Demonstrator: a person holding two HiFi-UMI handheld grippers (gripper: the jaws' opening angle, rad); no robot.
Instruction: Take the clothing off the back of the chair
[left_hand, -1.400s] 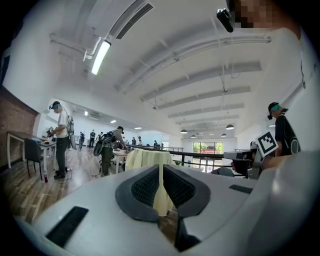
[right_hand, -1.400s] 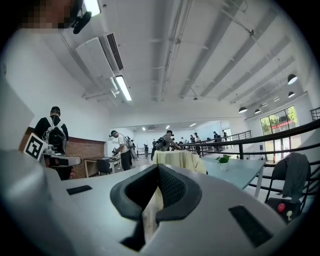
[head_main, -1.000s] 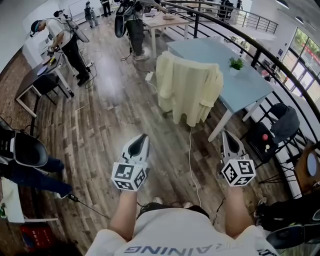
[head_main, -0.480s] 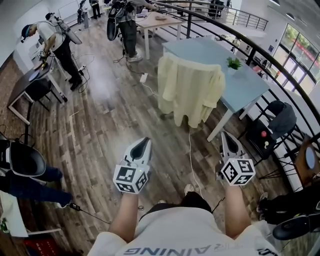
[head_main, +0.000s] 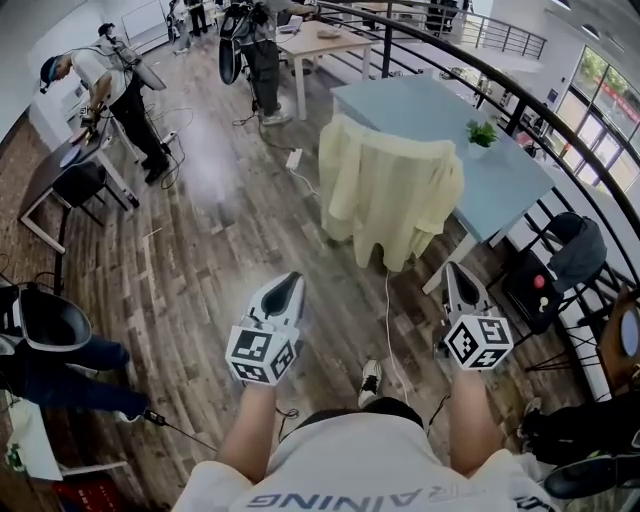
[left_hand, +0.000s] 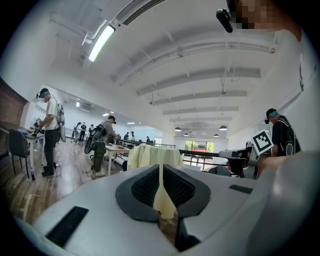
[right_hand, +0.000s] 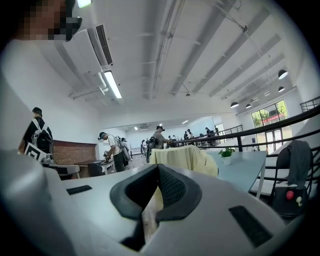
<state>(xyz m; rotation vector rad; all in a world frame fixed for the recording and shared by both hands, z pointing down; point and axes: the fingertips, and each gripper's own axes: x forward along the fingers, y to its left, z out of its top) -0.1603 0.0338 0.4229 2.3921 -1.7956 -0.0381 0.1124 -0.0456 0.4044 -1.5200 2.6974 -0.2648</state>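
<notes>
well ahead of the closed, empty left gripper (head_main: 284, 283) and right gripper (head_main: 455, 271) hangs the yellow clothing (head_main: 392, 190).

Head view: looks steeply down from above and behind both tongs, with the left tongs (head_main: 285, 283) and right tongs (head_main: 455, 272) low in frame. The yellow clothing (head_main: 390, 195) sits well ahead of them. Each gripper view rides low just behind its own tongs and faces level forward. All three views share the clothing and the blue desk (head_main: 500, 185) beyond it.

"AINING" on the shirt (head_main: 340, 468)
</notes>
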